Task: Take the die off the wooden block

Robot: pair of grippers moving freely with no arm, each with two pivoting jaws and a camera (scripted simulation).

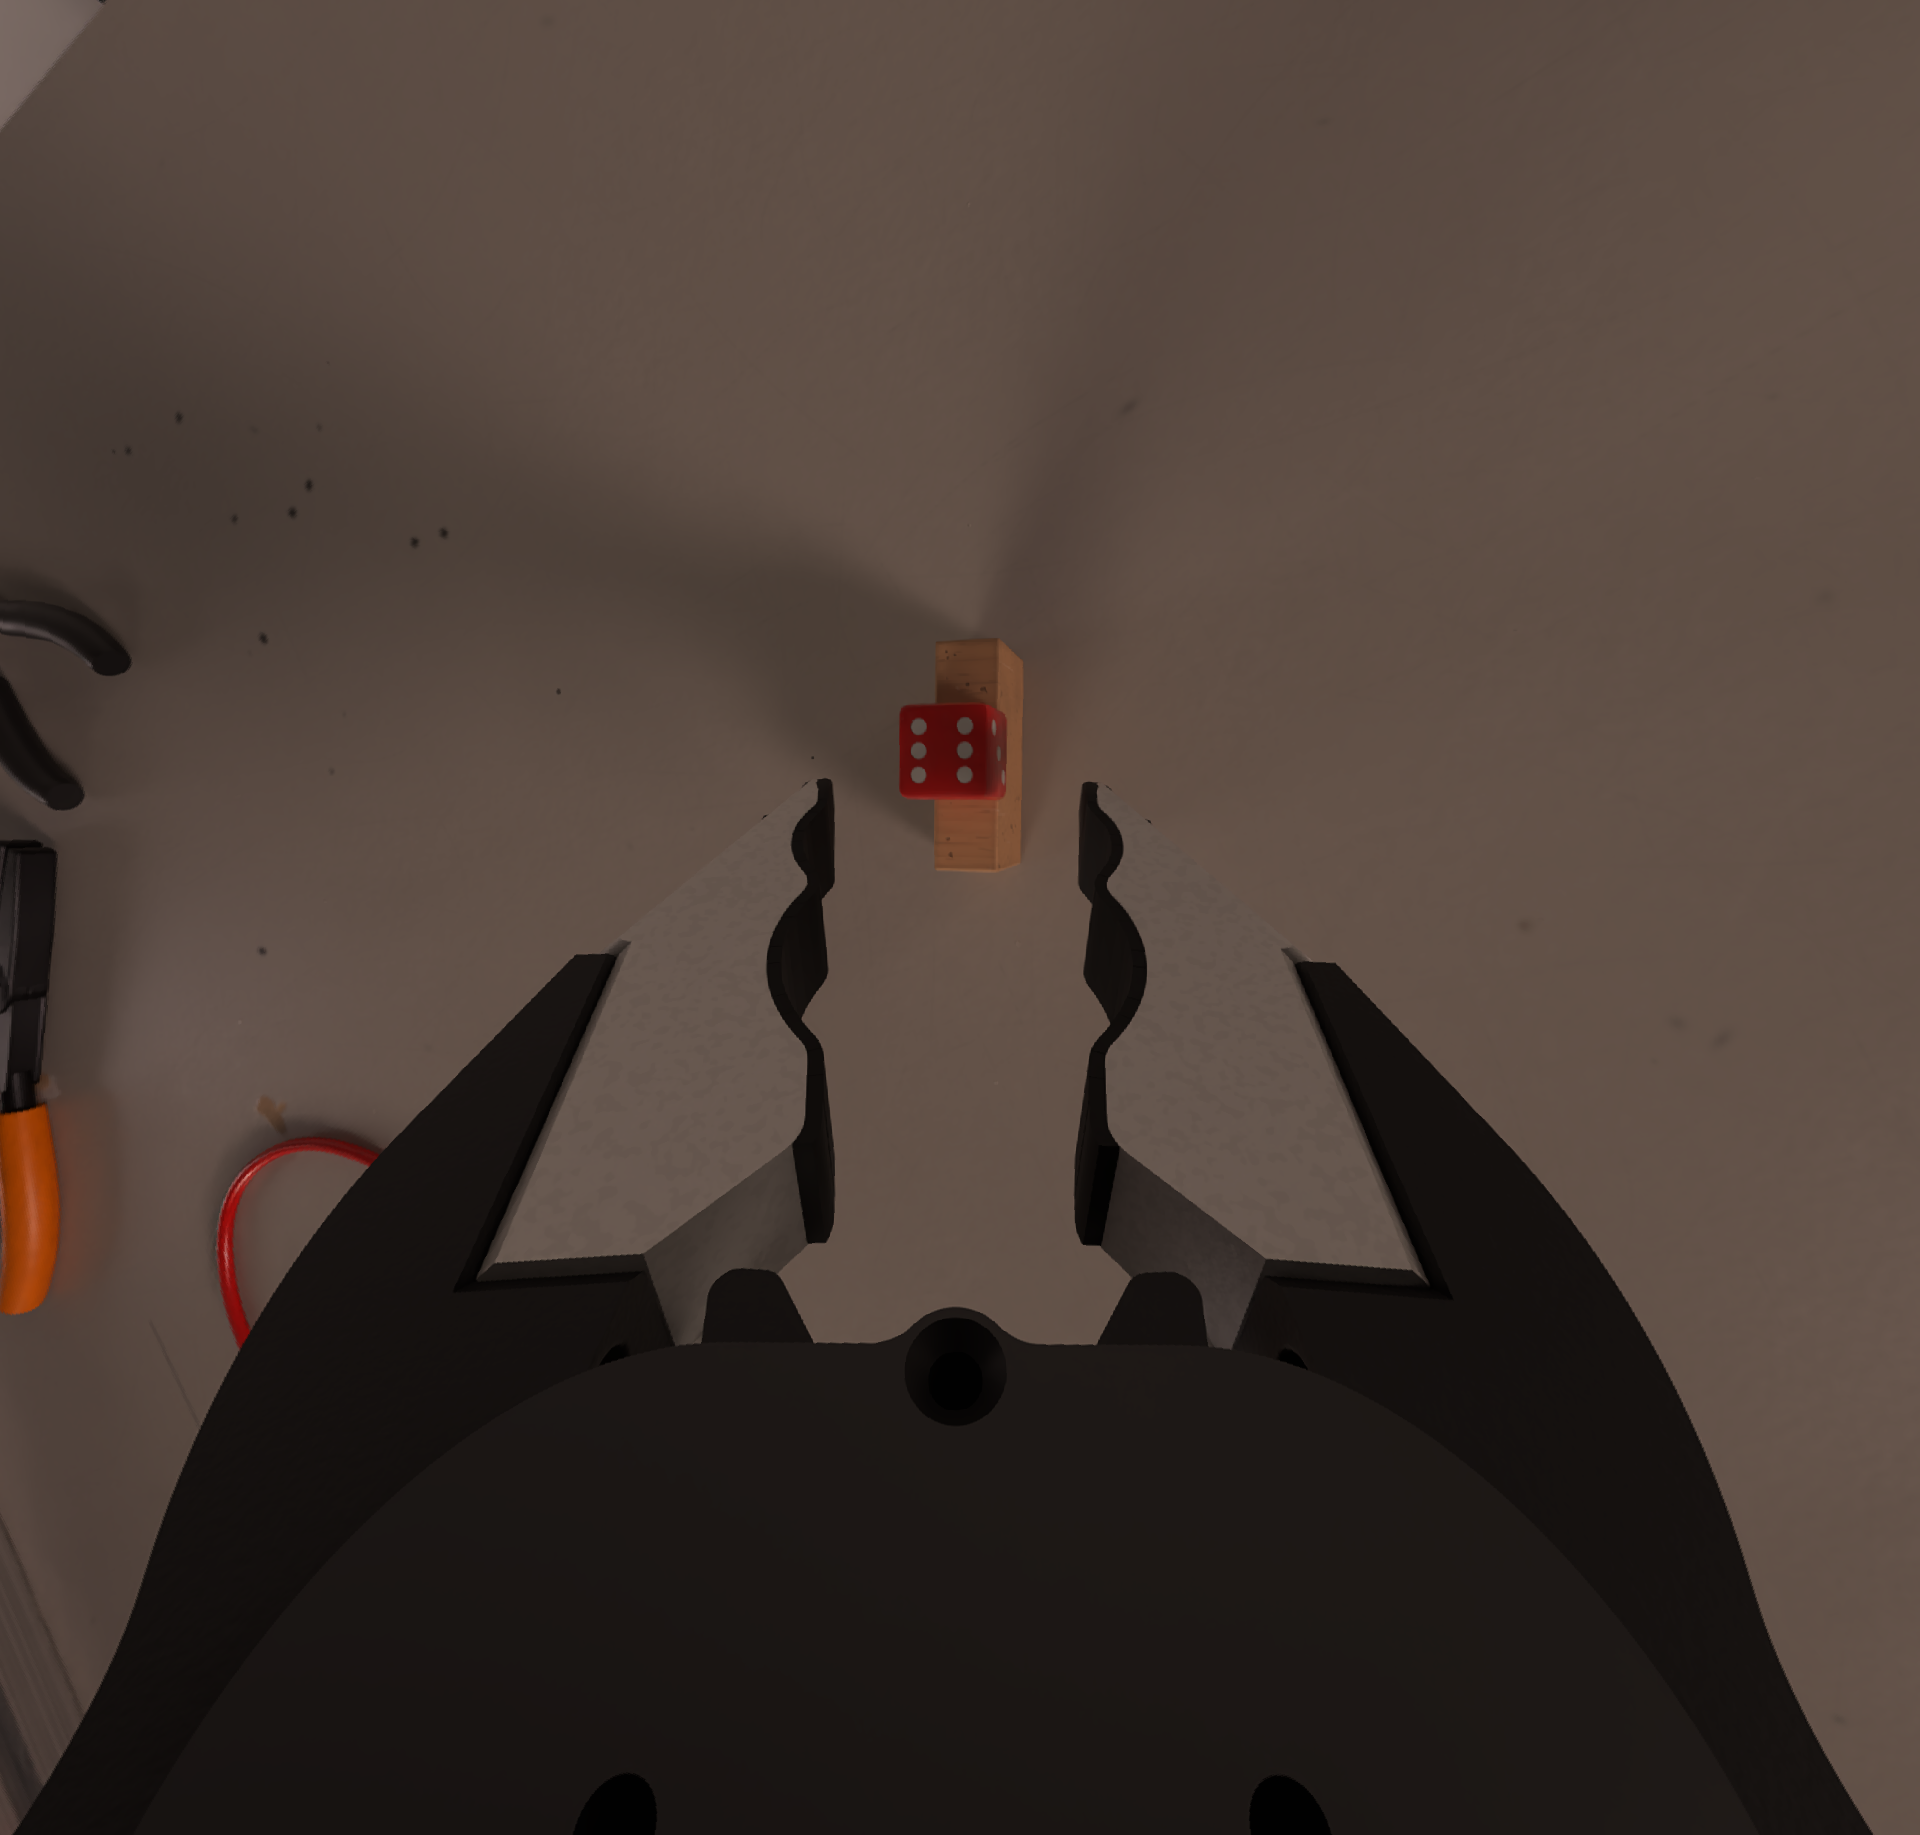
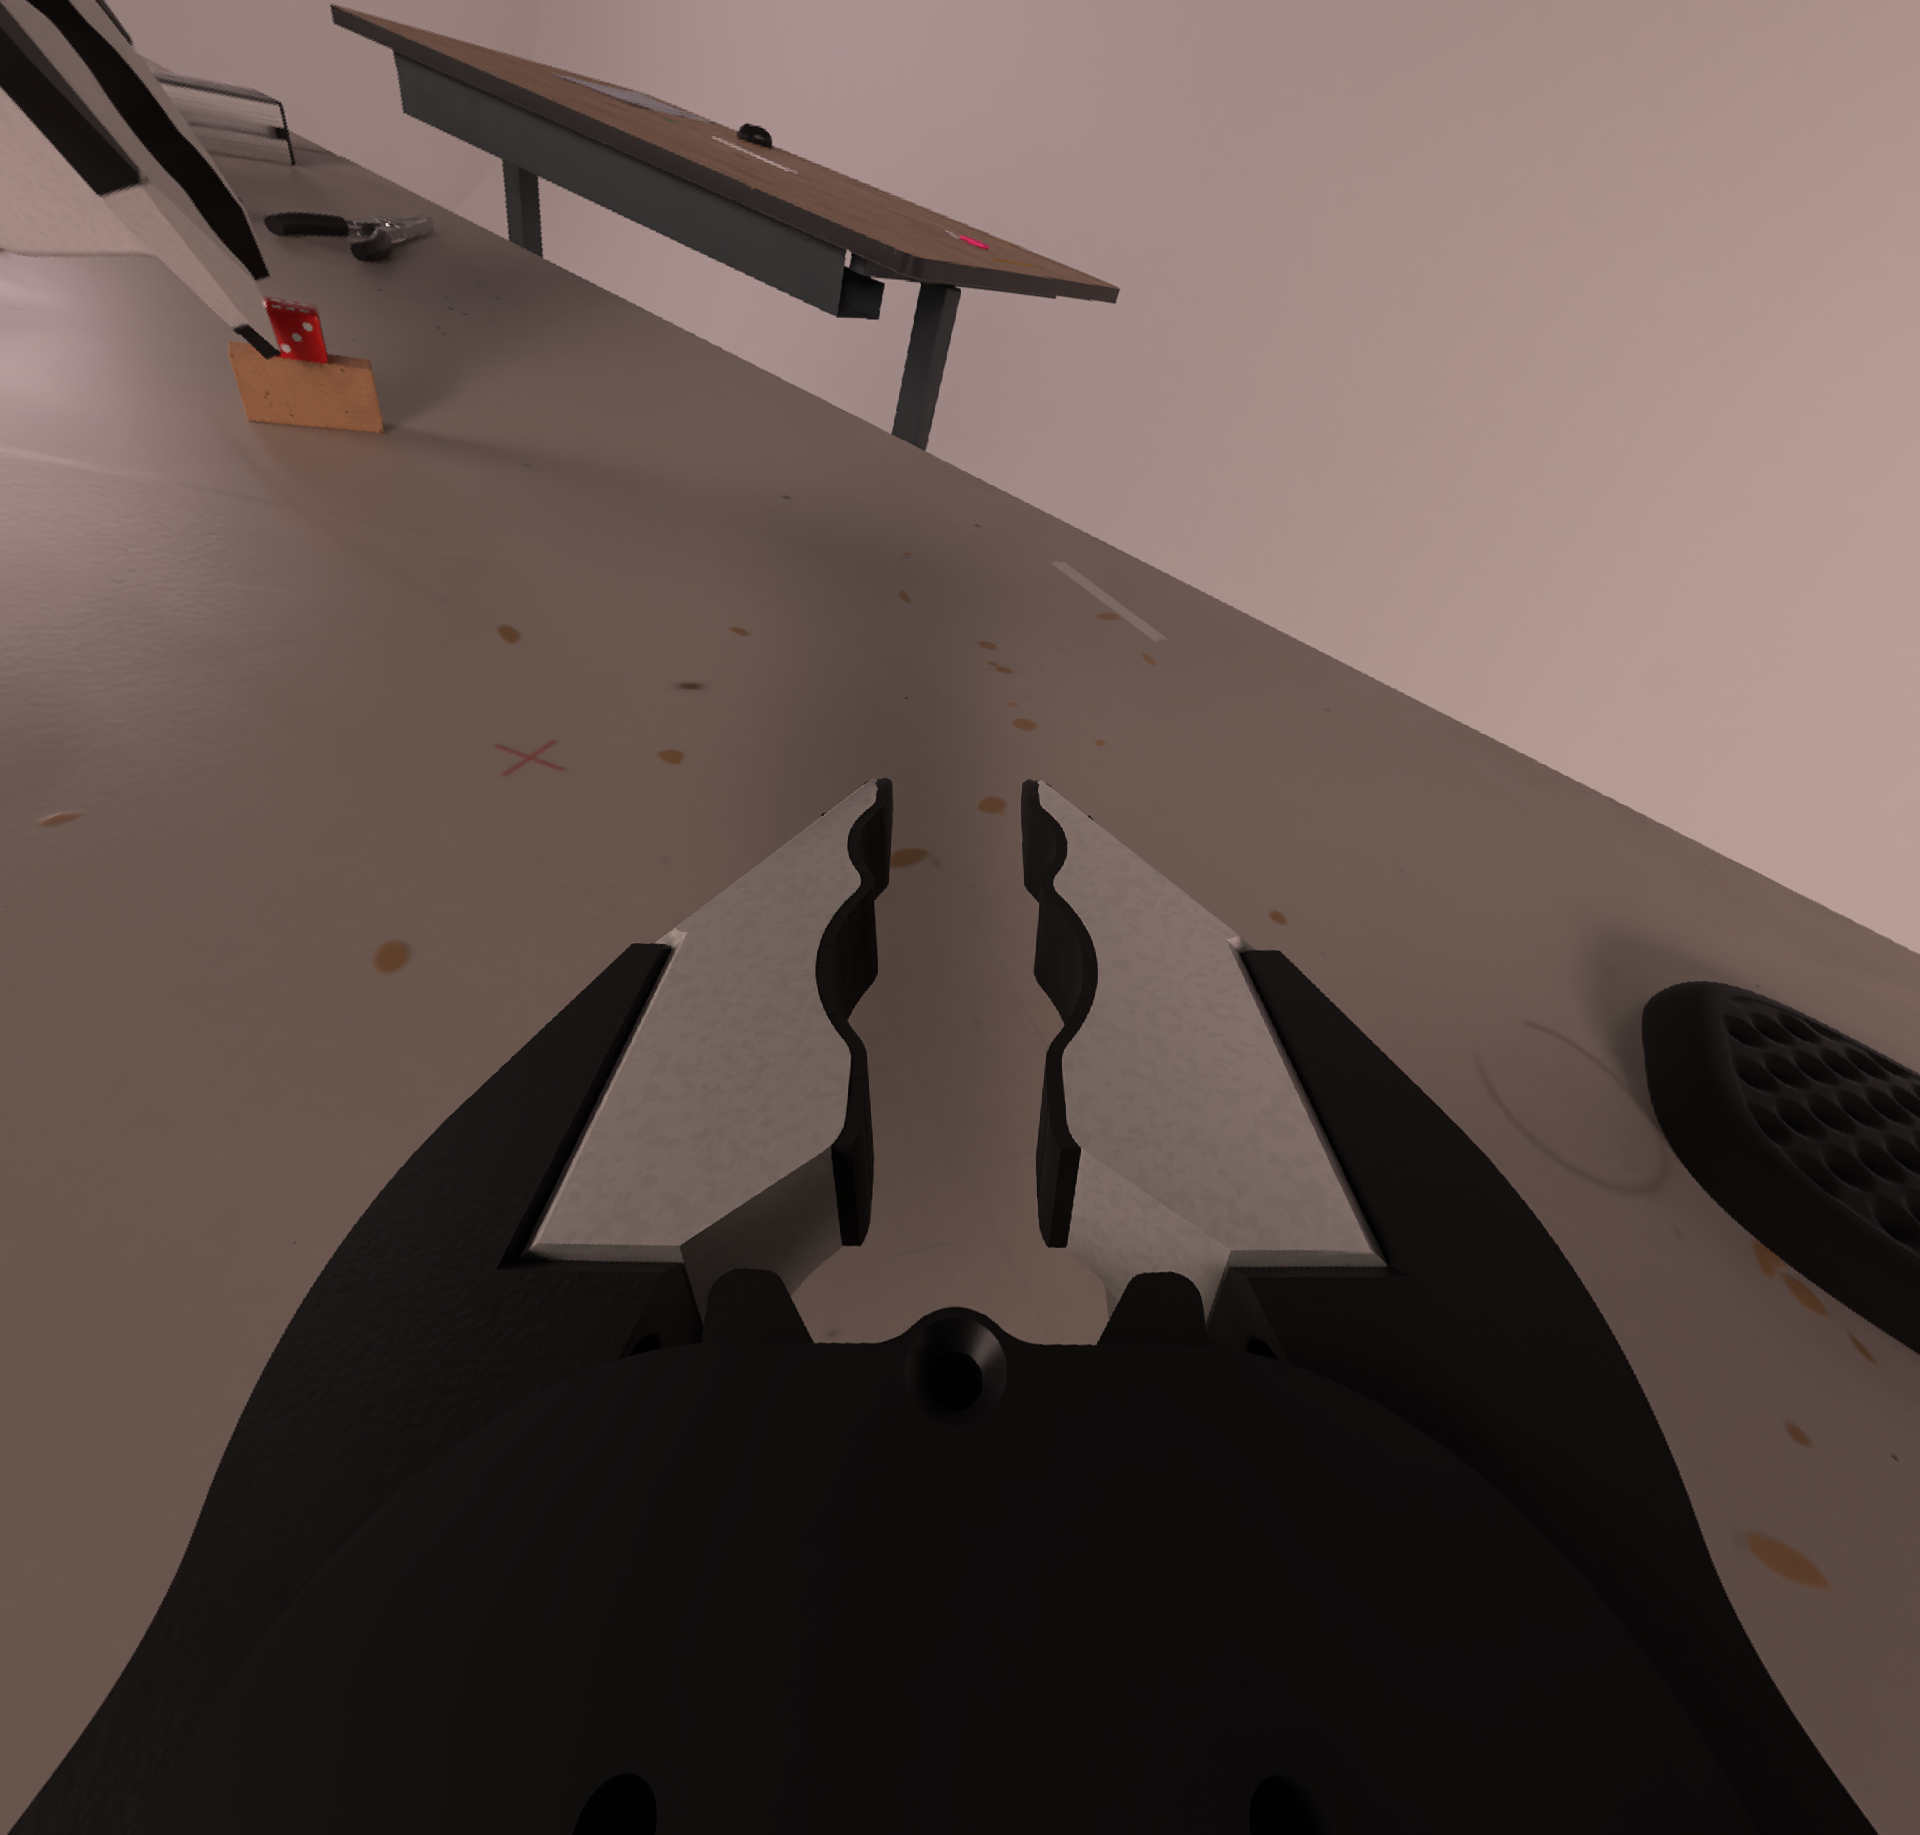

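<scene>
Red die point(image 1: 953, 752) atop wooden block point(image 1: 977, 755) — we hold left gripper point(image 1: 956, 793) released above it, right gripper point(image 2: 956, 793) released well apart — an off-centre closing risks knocking the die off.

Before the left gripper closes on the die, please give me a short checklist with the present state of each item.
1. Left gripper jaws open: ok.
2. Die on the wooden block: ok.
3. Die centred between jaws: ok, slightly left of centre.
4. Jaws low enough to enclose the die: cannot tell; in the right wrist view one tip looks near the block's top.
5. Right gripper clear of the block: ok.
6. Table near block free of obstacles: ok.
</scene>
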